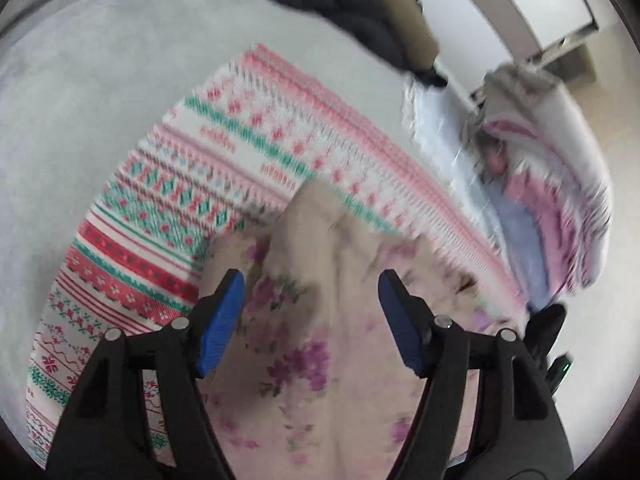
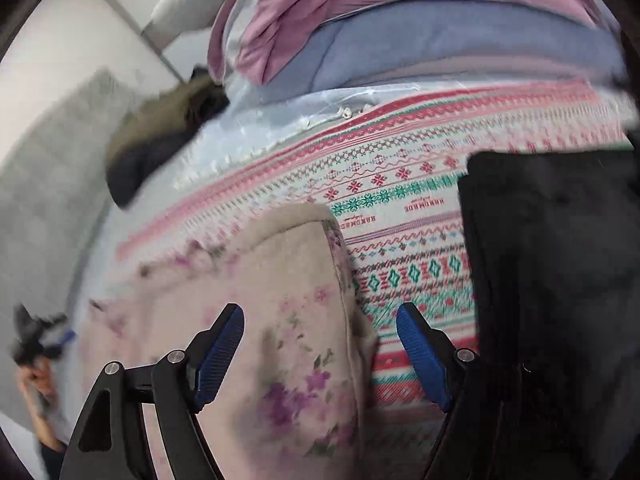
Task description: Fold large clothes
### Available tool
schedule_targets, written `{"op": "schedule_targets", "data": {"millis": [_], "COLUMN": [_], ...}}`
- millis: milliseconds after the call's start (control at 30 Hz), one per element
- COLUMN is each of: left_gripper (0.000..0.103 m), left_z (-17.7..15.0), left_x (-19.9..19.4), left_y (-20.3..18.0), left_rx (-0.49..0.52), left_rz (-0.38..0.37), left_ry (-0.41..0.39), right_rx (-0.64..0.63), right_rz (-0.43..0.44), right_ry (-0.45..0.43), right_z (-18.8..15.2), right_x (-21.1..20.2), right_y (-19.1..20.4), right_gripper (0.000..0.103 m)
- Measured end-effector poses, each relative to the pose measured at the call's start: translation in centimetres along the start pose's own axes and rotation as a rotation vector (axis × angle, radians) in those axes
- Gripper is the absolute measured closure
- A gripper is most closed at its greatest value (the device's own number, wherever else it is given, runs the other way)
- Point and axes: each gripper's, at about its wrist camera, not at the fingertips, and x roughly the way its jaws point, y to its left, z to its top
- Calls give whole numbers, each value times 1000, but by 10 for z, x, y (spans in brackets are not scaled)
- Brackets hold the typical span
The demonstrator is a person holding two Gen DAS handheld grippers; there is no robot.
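Note:
A beige garment with purple flowers [image 1: 304,320] lies bunched on a patterned pink, red and green cloth [image 1: 168,208]. My left gripper [image 1: 312,300] is open, its blue pads on either side of the garment's raised fold, not closed on it. In the right wrist view the same floral garment [image 2: 280,320] lies folded over with a rounded top edge on the patterned cloth [image 2: 400,200]. My right gripper [image 2: 320,332] is open, straddling the garment's right edge.
A dark jacket with olive lining [image 1: 352,4] lies at the back. A pile of pink, blue and white clothes [image 1: 552,200] sits at the right, also in the right wrist view [image 2: 400,32]. A black folded item [image 2: 552,280] lies at the right.

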Motion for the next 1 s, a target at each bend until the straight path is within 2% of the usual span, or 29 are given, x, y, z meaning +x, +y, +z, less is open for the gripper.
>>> {"op": "schedule_targets", "data": {"millis": [67,133,167,200,233,267,367,467,567,633,733,800,867,933,1000], "left_gripper": [33,56,83,87,88,90,91,91,92,91,91,91,90,90,90], "left_z": [-3,-3,-4,-4,-4,-5,3,16,28,39,53,54,47,40,41], "left_x": [24,31,31,32,31,26,-6,-26,-41,-27,17,57,101,122,121], "left_y": [-1,-9,-17,-24,-28,-35,-47,-68,-98,-109,-98,-86,-71,-60,-59], "left_rx": [24,63,113,146,166,182,173,162,198,207,174,163,170,159,153], "left_rz": [27,63,97,110,119,132,97,49,103,174,266,326,405,420,412], "left_ry": [38,-21,-53,-67,-84,-112,-221,-294,-361,-377,-346,-295,-243,-242,-276], "right_rx": [-93,-120,-125,-137,-140,-151,-202,-156,-160,-160,-147,-116,-112,-81,-14], "right_rz": [-59,-69,-65,-41,-25,-36,-90,-51,-82,-129,-208,-227,-284,-297,-250], "right_ry": [-27,-25,-23,-13,-10,-32,-144,-277,-374,-400,-360,-297,-220,-162,-179], "right_z": [-1,5,4,4,-4,-7,-13,0,22,31,37,35,21,5,-1], "right_x": [13,29,31,38,34,31,6,-41,-75,-76,-44,-1,48,87,89], "right_y": [11,17,18,22,24,28,42,48,70,79,75,62,48,32,17], "right_gripper": [23,26,53,74,85,88,91,92,92,92,92,92,92,92,92]}}
